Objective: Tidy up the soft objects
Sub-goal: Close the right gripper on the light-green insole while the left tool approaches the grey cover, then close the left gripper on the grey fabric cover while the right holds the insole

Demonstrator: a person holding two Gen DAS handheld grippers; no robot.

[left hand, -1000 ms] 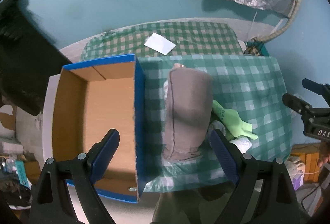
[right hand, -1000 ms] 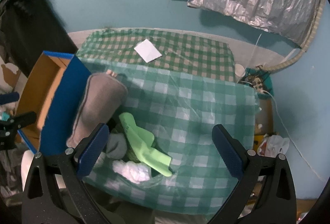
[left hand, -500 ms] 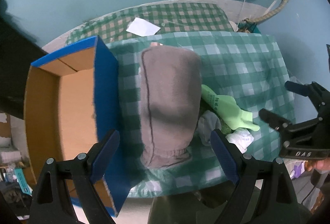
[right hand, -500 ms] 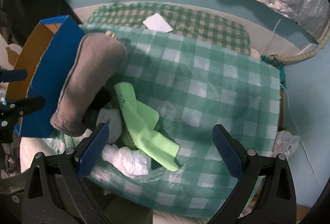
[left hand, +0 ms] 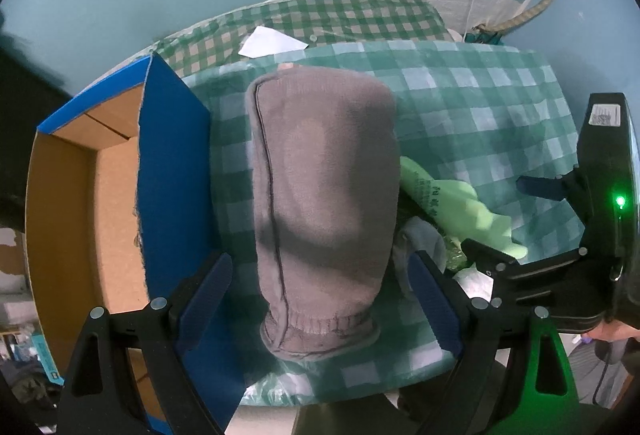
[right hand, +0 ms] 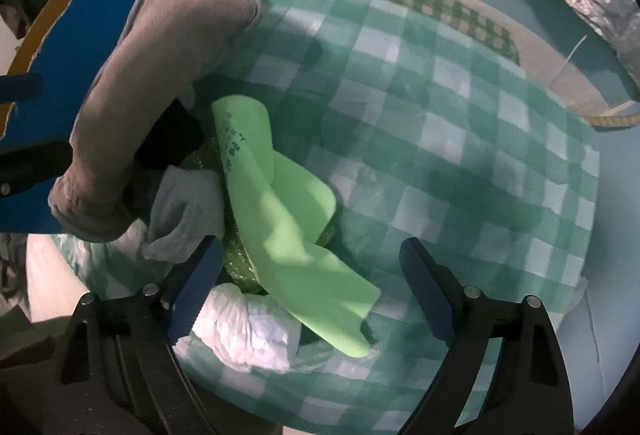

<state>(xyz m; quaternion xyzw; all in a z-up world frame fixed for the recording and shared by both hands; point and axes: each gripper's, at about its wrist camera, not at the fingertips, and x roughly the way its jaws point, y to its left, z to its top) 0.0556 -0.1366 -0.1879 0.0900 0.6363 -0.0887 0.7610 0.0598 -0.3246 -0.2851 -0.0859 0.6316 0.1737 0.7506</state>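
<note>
Both tools gape: left tool straddles the grey knit hat, right tool closing over the green glove.

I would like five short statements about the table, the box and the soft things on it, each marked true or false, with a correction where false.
1. The grey knit hat lies between the open fingers of the left tongs. True.
2. The cardboard box is full of clothes. False: its inside shows only bare cardboard.
3. The light green glove lies on the checked cloth. True.
4. The right tongs are clamped on the hat. False: they are closing with the green glove between the fingers, and the pads do not press on it.
5. The box stands on the right of the hat in the left wrist view. False: it stands on the left.
</note>
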